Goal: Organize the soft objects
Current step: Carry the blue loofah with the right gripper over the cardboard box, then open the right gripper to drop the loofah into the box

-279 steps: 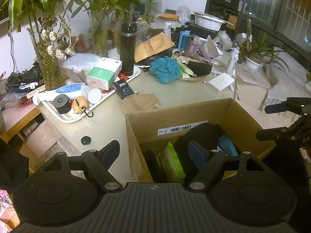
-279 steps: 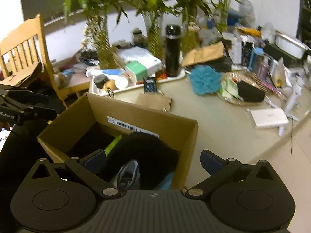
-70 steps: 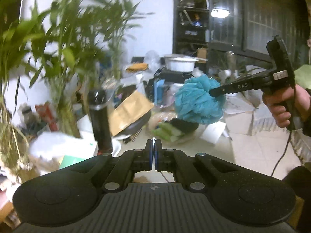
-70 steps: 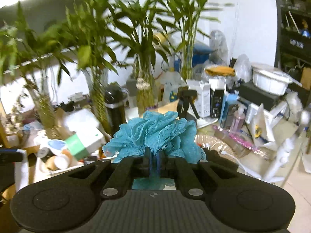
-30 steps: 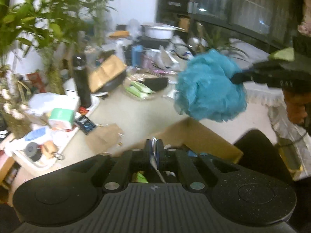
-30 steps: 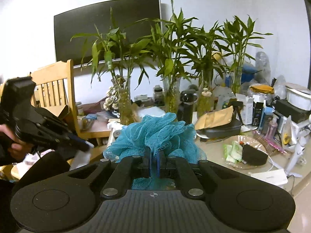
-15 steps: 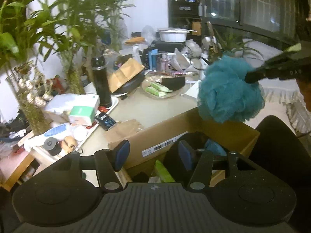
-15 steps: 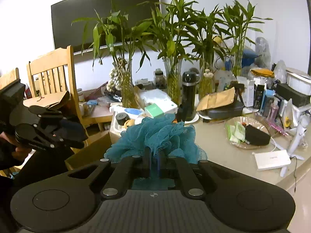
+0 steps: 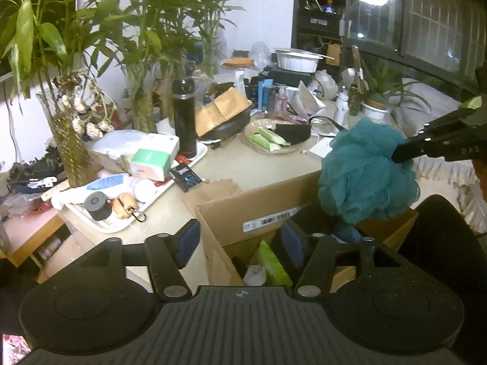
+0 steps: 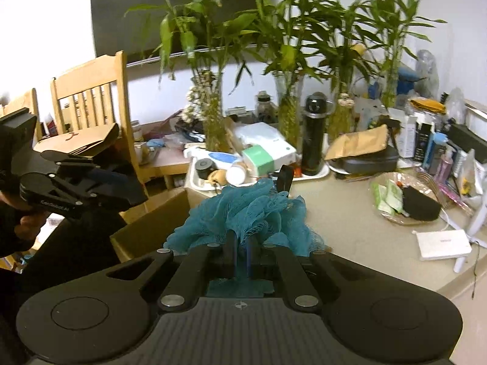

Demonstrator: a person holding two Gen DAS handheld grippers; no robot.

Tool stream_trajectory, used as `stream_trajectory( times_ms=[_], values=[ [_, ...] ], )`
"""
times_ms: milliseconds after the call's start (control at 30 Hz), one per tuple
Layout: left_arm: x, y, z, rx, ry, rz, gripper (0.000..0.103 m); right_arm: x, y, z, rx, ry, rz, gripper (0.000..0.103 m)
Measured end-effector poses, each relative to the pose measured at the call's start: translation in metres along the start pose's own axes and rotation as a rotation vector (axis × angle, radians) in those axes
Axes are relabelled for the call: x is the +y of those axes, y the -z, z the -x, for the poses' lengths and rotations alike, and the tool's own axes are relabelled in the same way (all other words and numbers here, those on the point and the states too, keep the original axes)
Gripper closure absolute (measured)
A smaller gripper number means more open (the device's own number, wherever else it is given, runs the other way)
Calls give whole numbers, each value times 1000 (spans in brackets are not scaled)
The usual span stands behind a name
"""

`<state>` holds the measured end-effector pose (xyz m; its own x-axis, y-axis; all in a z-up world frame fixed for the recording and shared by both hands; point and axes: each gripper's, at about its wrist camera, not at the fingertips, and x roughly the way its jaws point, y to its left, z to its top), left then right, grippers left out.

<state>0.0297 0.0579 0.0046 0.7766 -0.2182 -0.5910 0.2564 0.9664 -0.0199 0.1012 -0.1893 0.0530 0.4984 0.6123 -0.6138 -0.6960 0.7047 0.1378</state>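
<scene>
Teal mesh bath pouf pinched between the closed fingers of the right gripper, suspended over the far right corner of the open brown cardboard box, just above its rim. Left gripper at the near side of the box, fingers spread wide and empty. Inside the box: green packet beside dark fabric. Beyond, on the beige tabletop: white tray of small items at left, tall black flask standing upright on its far end.
</scene>
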Motion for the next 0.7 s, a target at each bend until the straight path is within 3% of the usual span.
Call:
stream_trajectory(
  times_ms=[233,400,500,567,700],
  values=[
    [5,3,7,-41,-88,-14,30,20,-11,-26,23,-72,55,95],
    [14,5,16,-54,-94,23,30,40,-27,-42,1,-140,110,91],
    [19,6,18,-59,-115,36,30,46,-32,-49,7,-169,132,62],
    [22,7,20,-58,-131,47,30,46,-30,-50,-1,-167,138,32],
    [26,11,24,-58,-131,67,30,38,-20,-50,24,-125,121,20]
  ],
)
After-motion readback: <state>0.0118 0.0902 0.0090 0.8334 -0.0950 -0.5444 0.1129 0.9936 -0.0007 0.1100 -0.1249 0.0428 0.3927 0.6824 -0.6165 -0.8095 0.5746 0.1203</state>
